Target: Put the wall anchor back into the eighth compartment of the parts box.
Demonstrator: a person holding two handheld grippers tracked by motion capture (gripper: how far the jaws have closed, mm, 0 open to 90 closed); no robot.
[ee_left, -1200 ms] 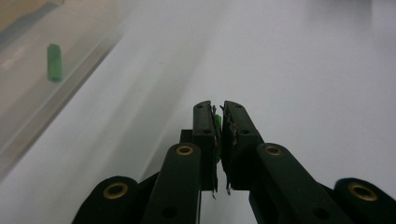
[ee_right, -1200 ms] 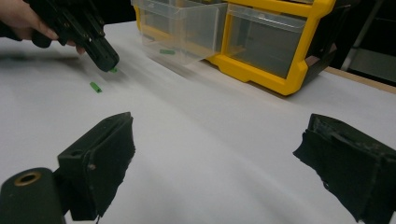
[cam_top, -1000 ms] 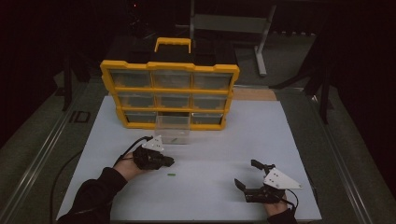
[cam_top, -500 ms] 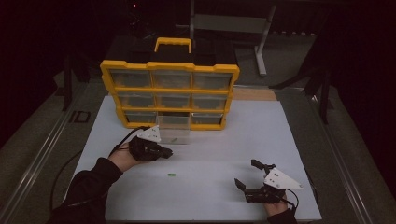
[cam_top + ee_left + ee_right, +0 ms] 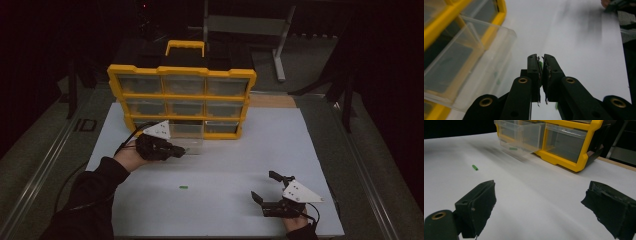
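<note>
Left claw is hanging just in front of the pulled-out clear drawer of the yellow organiser, its jaws pinched nearly together; in the left gripper view a sliver of green is showing between the pads, which I am reading as a small green piece held there. Drawer is jutting from the bottom row, middle slot, and already carrying at least one green bit inside. A second green piece is lying alone on the white desk, well apart from both claws. Right claw is resting low near the desk's near edge, jaws spread wide, gripping nothing. Judging the step as dropping the pinched piece into the drawer: the tip should be travelling over the drawer's front lip and sitting above the open tray before the jaws are parting, since so small a part could be bouncing off the rim onto the desk.
</note>
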